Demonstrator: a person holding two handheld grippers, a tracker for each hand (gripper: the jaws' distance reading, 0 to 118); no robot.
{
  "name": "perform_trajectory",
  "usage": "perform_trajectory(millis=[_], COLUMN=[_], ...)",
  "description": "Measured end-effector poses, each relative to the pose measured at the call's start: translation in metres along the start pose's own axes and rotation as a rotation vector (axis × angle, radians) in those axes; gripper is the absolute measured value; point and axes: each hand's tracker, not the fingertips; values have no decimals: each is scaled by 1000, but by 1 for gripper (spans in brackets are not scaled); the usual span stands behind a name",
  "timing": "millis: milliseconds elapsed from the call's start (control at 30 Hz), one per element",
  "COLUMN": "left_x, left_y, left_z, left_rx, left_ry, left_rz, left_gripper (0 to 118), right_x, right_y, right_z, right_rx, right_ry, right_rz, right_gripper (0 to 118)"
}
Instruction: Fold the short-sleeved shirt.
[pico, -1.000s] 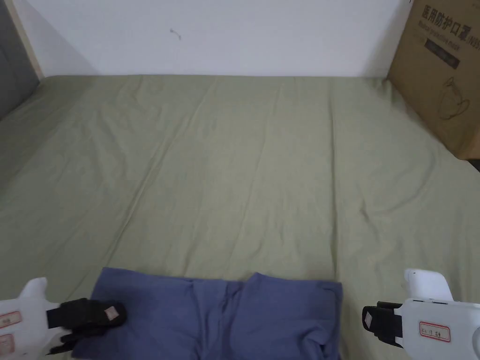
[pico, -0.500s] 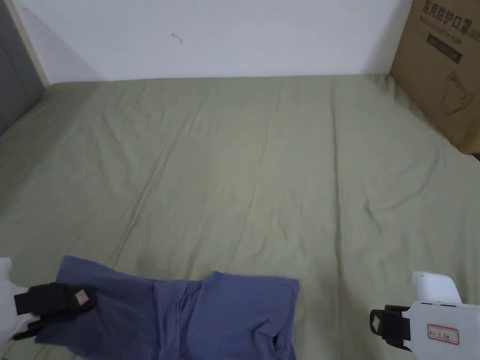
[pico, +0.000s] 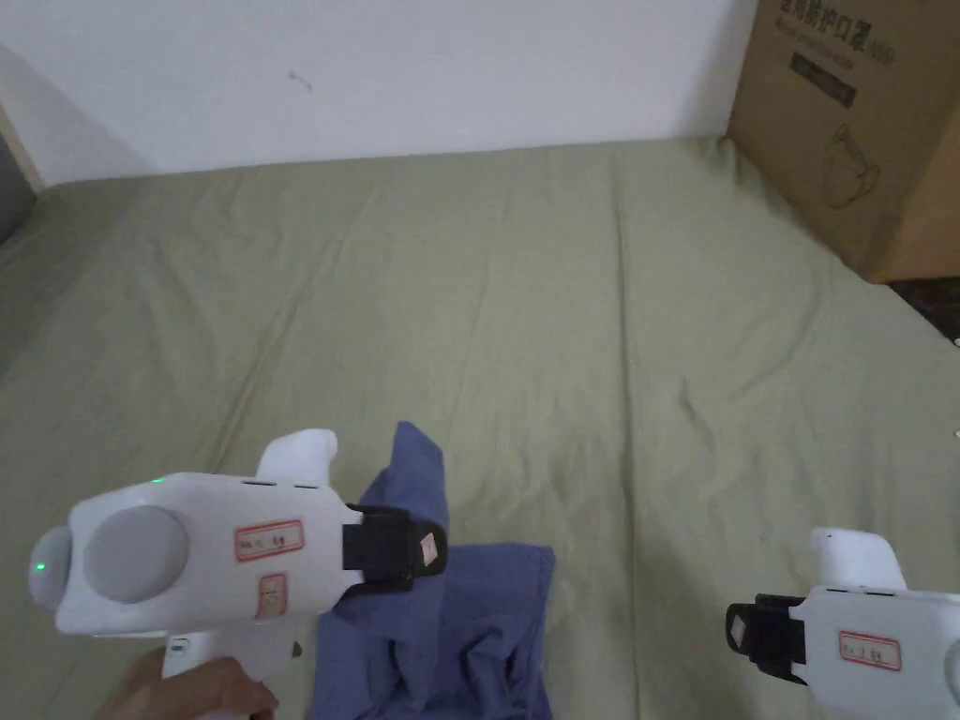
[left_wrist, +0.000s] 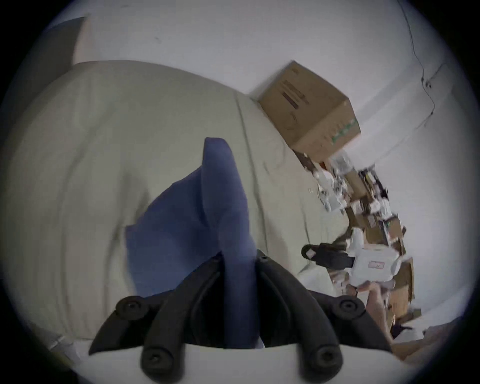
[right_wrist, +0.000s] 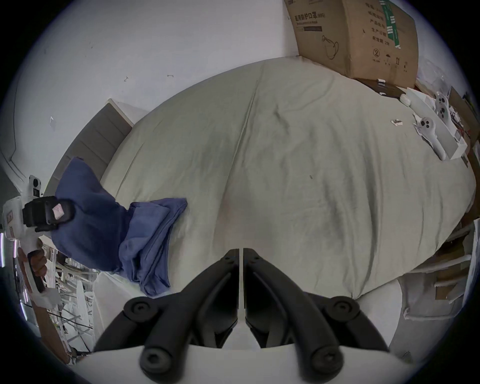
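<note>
olive-green bed sheet (pico: 525, 309), creased; plain white wall (pico: 422, 66) behind; cardboard box (pico: 844, 122) in far right corner.

Your blue short-sleeved cotton shirt (pico: 441, 628) lies bunched on the bed's near edge, one corner lifted upright.

Soft even indoor light; gripper views fisheye, dark vignetted corners; left gripper view motion-blurred

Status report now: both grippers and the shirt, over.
Left hand-held gripper shut on blue shirt, lifting one side. Right hand-held gripper shut, empty. Green sheet ahead.
</note>
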Motion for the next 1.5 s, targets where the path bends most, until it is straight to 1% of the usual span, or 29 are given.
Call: perform_trajectory(millis=[33, 67, 133, 167, 267, 333, 400, 433, 467, 533, 600, 667, 700, 800, 833, 900, 967, 1067, 1133, 1333, 1400, 1500], left_x=[2, 7, 10, 10, 4, -7, -22, -29, -36, -48, -53, -54, -50, -35, -30, -24, -13, 7, 16, 31, 30, 27], left_y=[-2, -6, -12, -14, -12, -12, -11, -14, -15, -19, -25, -30, -34, -37, -39, -39, -42, -46, -50, -58, -57, -48], left_z=[-13, -26, -39, -43, -41, -33, -23, -18, -16, -19, -27, -38, -46, -74, -86, -100, -112, -123, -130, -142, -136, -112], left_rx=[-40, -77, -82, -95, -91, -63, -35, -5, 13, -4, -36, -69, -79, -125, -146, -164, -181, -223, -242, -275, -262, -208], left_ry=[8, 10, -22, -54, -62, -31, -20, -8, 8, 54, 46, -30, -39, -8, -6, -37, -57, -37, -36, -83, -109, -148], left_rz=[-14, -15, 2, 26, 56, 77, 110, 137, 146, 156, 166, 200, 208, 150, 147, 185, 176, 97, 87, 66, 50, 68], left_gripper=[29, 43, 87, 95, 94, 94, 93, 83, 64, 9, 7, 6, 6, 4, 4, 4, 4, 4, 4, 4, 4, 4], right_x=[3, 7, 12, 15, 15, 20, 21, 20, 17, 15, 14, 11, 11, 6, 5, 7, 10, 15, 18, 19, 18, 14], right_y=[-2, -2, -6, -8, -10, -11, -11, -11, -10, -11, -12, -13, -13, -10, -10, -12, -13, -14, -15, -18, -17, -13], right_z=[1, 2, 4, 6, 9, 9, 8, 6, 5, 1, -4, -7, -8, -7, -7, -7, -5, -4, -4, 0, -1, 1], right_rx=[-2, -4, -6, -6, -7, -3, -3, -5, -8, -15, -21, -22, -22, -22, -23, -24, -22, -18, -17, -17, -16, -12], right_ry=[-3, -7, -15, -19, -31, -31, -30, -31, -29, -22, -16, -7, 0, 13, 13, 10, 12, 4, -5, -11, -12, -9], right_rz=[-9, -19, -29, -32, -39, -52, -55, -56, -54, -49, -44, -47, -54, -63, -61, -58, -60, -70, -86, -99, -91, -79], right_gripper=[3, 2, 3, 3, 3, 3, 2, 2, 2, 3, 3, 2, 2, 3, 2, 2, 3, 3, 3, 3, 2, 3])
